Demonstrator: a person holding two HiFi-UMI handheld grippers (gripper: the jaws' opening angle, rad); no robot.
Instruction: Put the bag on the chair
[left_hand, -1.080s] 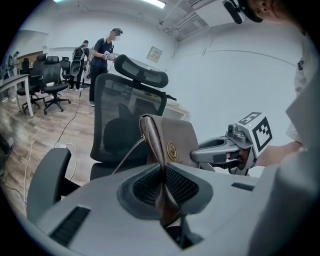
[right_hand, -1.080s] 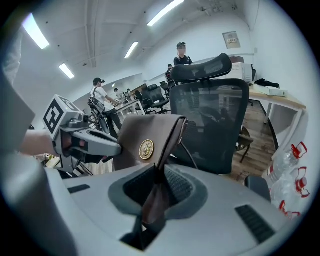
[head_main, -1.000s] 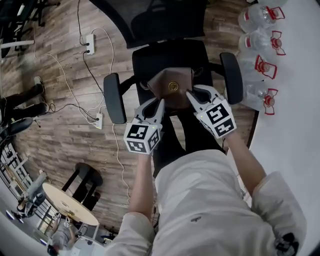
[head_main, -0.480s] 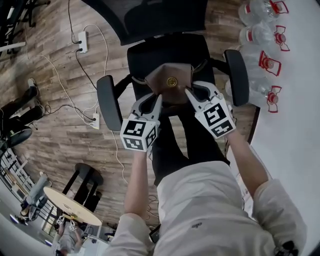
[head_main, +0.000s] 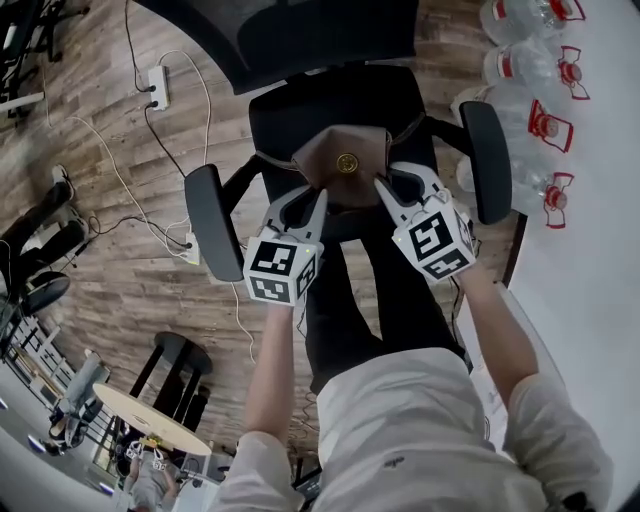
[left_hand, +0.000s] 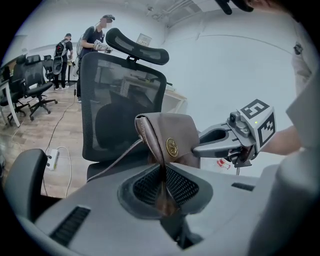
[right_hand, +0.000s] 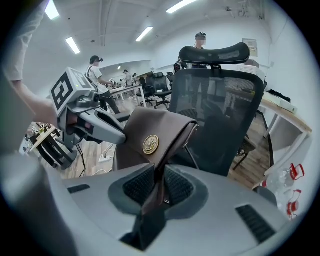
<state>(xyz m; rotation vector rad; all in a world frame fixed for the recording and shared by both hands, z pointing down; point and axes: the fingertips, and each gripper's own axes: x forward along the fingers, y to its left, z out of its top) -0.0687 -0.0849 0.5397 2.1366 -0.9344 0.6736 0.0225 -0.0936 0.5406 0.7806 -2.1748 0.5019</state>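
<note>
Left gripper (head_main: 316, 197): jaws are closed on the left edge of the brown bag (head_main: 345, 158), before the chair (head_main: 340, 95).
Right gripper (head_main: 384, 186): jaws are clamped on the bag's right edge.
Bag: held upright over the chair's seat, between its armrests; contact with the seat cannot be told.
Water bottles (head_main: 540, 110): lined up right of the chair.

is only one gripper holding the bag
No, the left gripper and the right gripper each have their jaws clamped on an edge of the bag.
</note>
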